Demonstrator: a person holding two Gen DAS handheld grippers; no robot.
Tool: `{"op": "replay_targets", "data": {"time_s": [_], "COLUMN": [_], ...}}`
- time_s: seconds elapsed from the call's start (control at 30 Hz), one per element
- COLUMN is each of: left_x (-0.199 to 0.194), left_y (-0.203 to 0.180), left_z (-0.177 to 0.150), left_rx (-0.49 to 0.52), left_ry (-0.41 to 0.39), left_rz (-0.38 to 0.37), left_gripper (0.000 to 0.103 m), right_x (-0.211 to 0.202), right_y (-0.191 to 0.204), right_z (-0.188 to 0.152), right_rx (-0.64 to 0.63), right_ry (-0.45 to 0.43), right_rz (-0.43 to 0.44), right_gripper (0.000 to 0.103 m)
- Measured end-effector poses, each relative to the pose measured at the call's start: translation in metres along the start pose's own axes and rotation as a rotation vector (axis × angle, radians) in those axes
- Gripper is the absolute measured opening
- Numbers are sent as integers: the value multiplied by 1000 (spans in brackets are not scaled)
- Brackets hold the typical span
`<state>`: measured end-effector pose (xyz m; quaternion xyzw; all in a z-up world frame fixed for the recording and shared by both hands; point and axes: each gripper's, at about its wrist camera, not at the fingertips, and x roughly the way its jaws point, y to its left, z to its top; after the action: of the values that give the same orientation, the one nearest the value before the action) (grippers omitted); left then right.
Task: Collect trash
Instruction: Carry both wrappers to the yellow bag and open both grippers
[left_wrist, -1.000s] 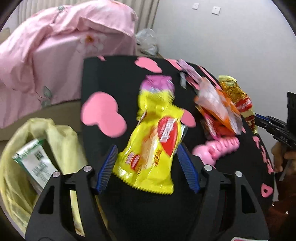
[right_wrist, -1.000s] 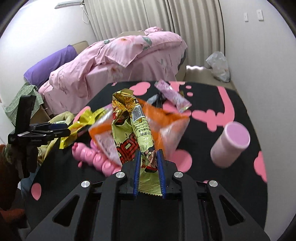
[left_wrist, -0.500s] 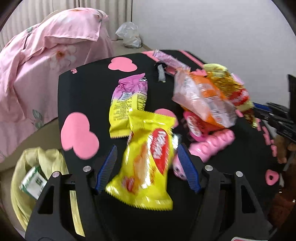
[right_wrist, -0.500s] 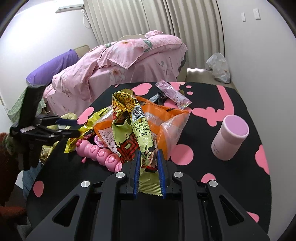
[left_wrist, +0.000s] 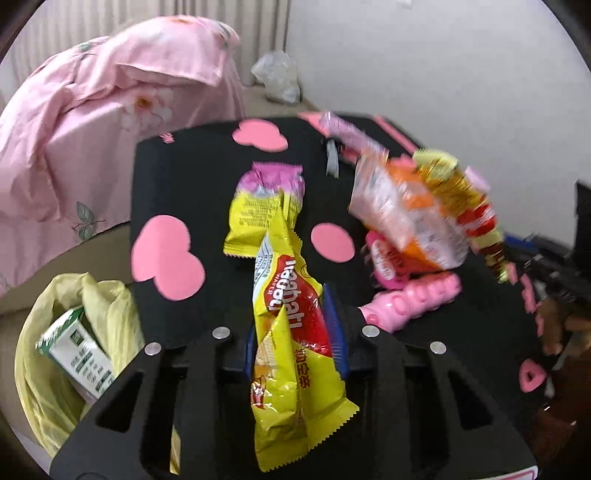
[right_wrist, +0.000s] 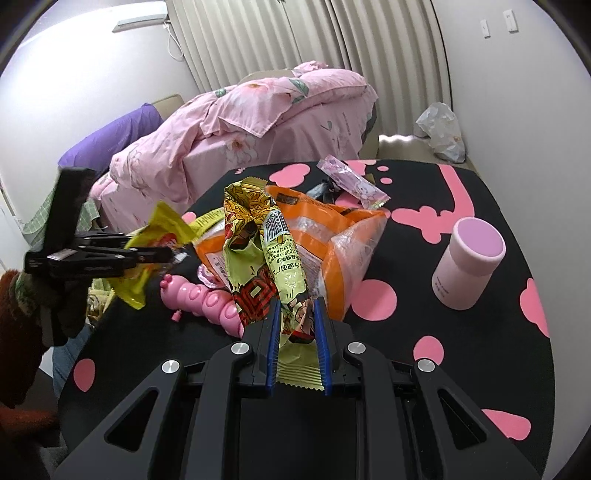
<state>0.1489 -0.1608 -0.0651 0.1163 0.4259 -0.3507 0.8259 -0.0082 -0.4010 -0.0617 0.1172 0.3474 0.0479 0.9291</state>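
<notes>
Since a second ago the left gripper (left_wrist: 295, 328) has gone from spread wide around the yellow snack wrapper (left_wrist: 291, 332) to pinching it, its blue pads now pressed into the wrapper's creased middle, so the packet stands folded lengthwise between them with its tail hanging toward the camera. Holding it by the waist looks deliberate: the wrapper comes clear of the black table (left_wrist: 184, 199) and can be swung left to the yellow trash bag (left_wrist: 70, 332), which sits open just below the table edge with a green-and-white carton (left_wrist: 77, 354) already inside. On the other side, the right gripper (right_wrist: 297, 332) remains closed on its crumpled gold-and-red wrapper (right_wrist: 266, 258), fingers nearly together with only the foil between them, and an orange bag (right_wrist: 332, 243) is bunched against it, though whether that is also caught I cannot tell. Left on the table are a pink-and-yellow packet (left_wrist: 266, 206), a pink bumpy toy (right_wrist: 207, 299), a small pink sachet (right_wrist: 351, 181) and a pink cylinder (right_wrist: 469, 266)
</notes>
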Motion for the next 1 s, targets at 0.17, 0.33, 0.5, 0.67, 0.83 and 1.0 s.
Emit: {"op": "replay_targets", "data": {"time_s": [0.17,0.33,0.5,0.67,0.83,1.0], "left_x": [-31,-69,-112,-150,-174,-185], "left_y": [4,9,21,53,95,131], "left_z": [1,-2,-15,-39,-68,-95], "left_rx": [-25,-26,-53,-149,-297,-434], "left_ry": [-65,-145,-232,-304,-352,-370], "left_rz": [49,108,169,241,309,365], "left_gripper": [26,26,26,26,26,26], "right_x": [-5,-17,-19,-7,17,44], "right_y": [10,37,77,121,167,199], "right_z": [9,25,40,51,62,74], "right_rx": [-20,-81,-160,-233,-307,-340], "right_ry": [-20,-67,-100,-95,-57,-9], "right_rz": [7,22,66,135,203,259], "right_gripper": [18,18,18,18,18,18]}}
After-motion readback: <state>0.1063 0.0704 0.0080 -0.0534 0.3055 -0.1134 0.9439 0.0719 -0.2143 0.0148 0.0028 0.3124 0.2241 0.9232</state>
